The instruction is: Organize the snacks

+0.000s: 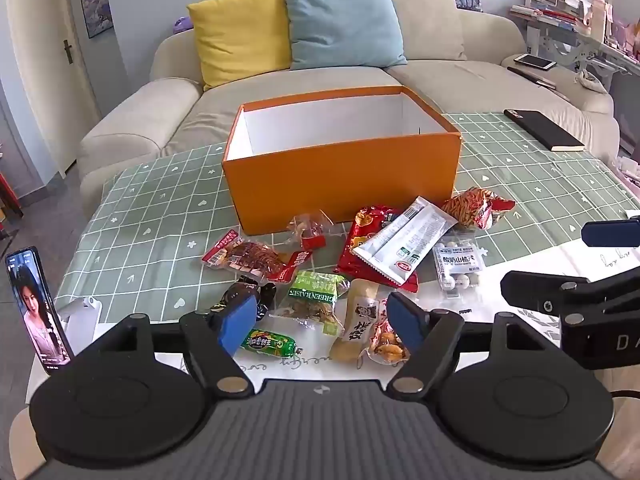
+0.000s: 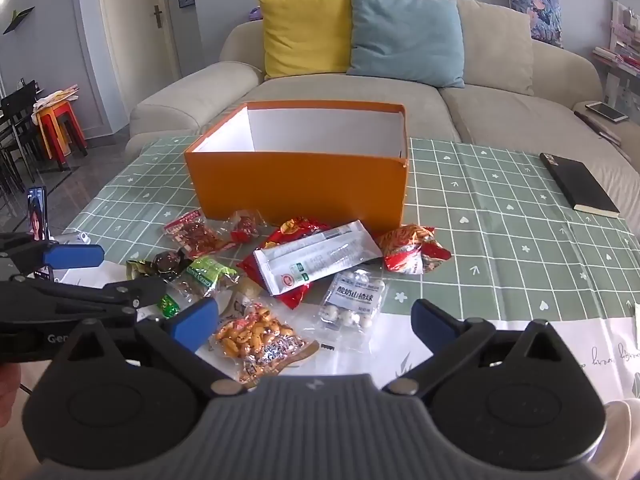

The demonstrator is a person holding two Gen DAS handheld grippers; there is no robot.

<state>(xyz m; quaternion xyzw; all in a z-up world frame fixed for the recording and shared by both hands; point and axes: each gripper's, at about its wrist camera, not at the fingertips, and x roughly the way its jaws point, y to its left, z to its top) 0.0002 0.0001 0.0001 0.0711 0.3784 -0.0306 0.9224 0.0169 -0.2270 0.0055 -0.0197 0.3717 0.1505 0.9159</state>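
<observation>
Right now both grippers hang over the near edge of the tabletop (image 2: 520, 216), angled down at the snack pile, and neither holds anything. The left gripper (image 1: 322, 322) has its blue fingers (image 1: 238, 320) spread wide, framing the green raisin packet (image 1: 314, 298) and the tan pouch (image 1: 358, 326), which sit just ahead of and between the tips. The right gripper (image 2: 316, 322) is spread just as wide, with the peanut packet (image 2: 256, 336) just inside its left finger and the clear pack of white balls (image 2: 354, 300) just beyond the gap.

Everything hinges on this: the orange box (image 1: 340, 184) stands empty straight behind the pile, its long side facing the grippers, so any snack goes forward and over that front wall. My read is the right hand is nearer the peanuts, the left nearer the raisins. The long white sachet (image 1: 404, 240) lies diagonally across a red bag (image 1: 360, 236), pointing up toward the box corner. All soft, crinkly film, likely slippery to pinch.
</observation>
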